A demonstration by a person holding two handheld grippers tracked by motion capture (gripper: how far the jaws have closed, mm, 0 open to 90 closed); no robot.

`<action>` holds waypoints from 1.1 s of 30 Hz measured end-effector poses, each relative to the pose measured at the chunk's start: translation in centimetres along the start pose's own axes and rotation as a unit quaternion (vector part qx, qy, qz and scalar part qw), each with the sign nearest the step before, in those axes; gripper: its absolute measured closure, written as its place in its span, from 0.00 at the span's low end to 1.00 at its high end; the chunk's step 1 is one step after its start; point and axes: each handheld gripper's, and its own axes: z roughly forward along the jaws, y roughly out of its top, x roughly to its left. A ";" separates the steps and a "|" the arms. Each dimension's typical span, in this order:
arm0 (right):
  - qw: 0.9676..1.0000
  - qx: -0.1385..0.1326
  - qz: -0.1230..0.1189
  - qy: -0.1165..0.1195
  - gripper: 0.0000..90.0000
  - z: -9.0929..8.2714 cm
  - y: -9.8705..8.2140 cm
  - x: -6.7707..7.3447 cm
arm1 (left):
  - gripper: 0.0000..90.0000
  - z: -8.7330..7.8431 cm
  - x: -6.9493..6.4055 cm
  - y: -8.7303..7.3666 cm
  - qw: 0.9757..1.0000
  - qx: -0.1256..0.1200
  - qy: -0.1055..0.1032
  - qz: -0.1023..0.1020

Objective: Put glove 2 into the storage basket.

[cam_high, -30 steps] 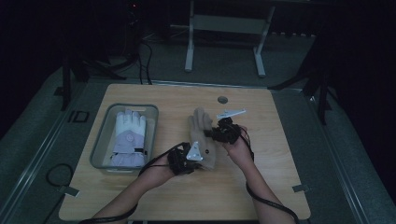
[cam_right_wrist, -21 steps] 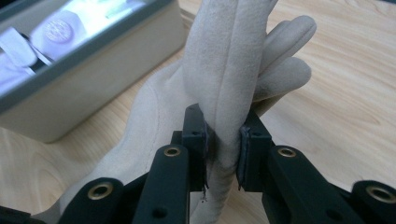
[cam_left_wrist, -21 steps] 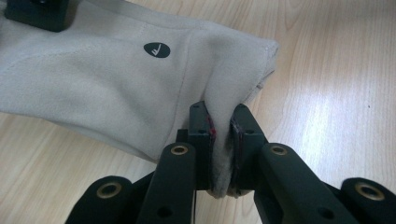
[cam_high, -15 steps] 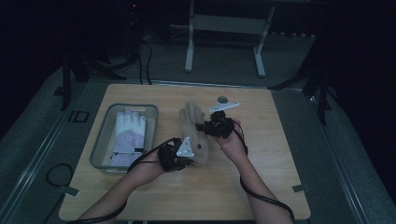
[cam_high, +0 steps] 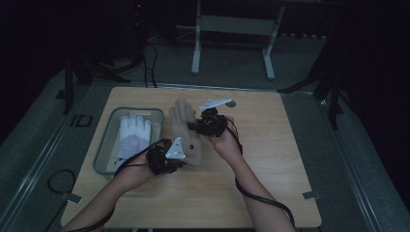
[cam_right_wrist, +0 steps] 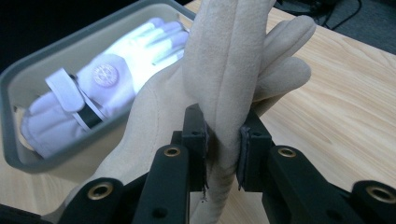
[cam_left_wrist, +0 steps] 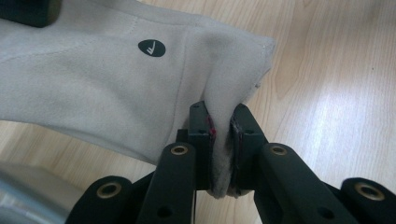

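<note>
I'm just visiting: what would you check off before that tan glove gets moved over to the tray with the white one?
1. Left gripper clamped on the tan glove at its cuff corner: ok.
2. Right gripper clamped on one glove finger: ok.
3. Glove lifted off the table: cannot tell; part of it may rest on the wood.
4. Grey tray within reach, beside the glove: ok.
5. Room in the tray: not ok for a flat lay; the white glove covers most of the floor, so the tan one would likely land on top.
6. Small dark round object at the far edge is out of the path: ok.
</note>
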 end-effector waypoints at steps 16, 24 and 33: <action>0.999 0.004 -0.026 0.025 0.85 3.6 3.7 3.4 | 0.90 -3.6 1.2 -3.3 0.999 0.021 0.027 -0.016; 0.998 0.007 -0.039 0.038 0.85 5.8 5.3 5.3 | 0.90 -5.3 1.7 -5.3 0.998 0.031 0.039 -0.028; 0.997 0.010 -0.046 0.056 0.85 8.2 6.7 7.4 | 0.90 -7.0 2.2 -7.6 0.997 0.043 0.045 -0.049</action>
